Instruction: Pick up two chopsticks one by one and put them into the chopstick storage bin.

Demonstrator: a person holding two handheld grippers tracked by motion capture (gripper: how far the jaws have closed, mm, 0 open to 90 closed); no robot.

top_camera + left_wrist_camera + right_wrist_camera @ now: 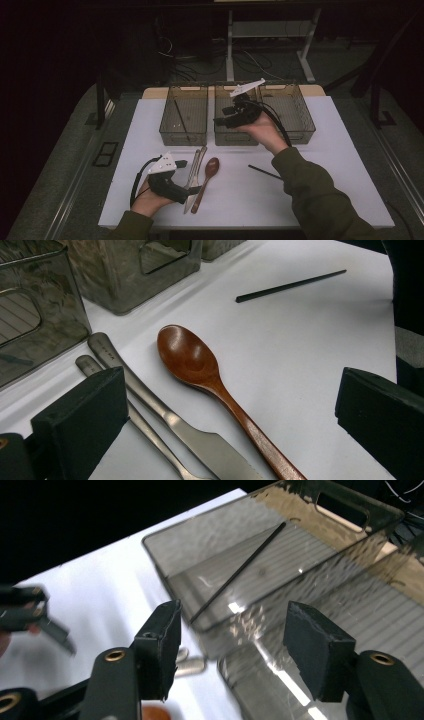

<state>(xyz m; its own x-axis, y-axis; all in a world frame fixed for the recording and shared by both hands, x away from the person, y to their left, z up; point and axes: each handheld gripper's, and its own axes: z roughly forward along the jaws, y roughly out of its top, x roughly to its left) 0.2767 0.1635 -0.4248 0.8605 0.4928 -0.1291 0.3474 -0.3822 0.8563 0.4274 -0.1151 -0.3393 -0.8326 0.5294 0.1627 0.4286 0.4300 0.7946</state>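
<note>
Your right gripper [230, 645] hangs with jaws open and empty above the bins; the chopstick [240, 570] lies, it seems, inside the left bin [210, 535], beyond them. Your left gripper [225, 420] jaws stand open around the wooden spoon [192, 357] on the worktop [300, 340].

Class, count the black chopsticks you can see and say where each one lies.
2: one chopstick in the left bin, leaning against its wall; one loose chopstick on the table beside the right sleeve. None seems hidden.

chopstick [181, 119] in left bin [170, 131]
</note>
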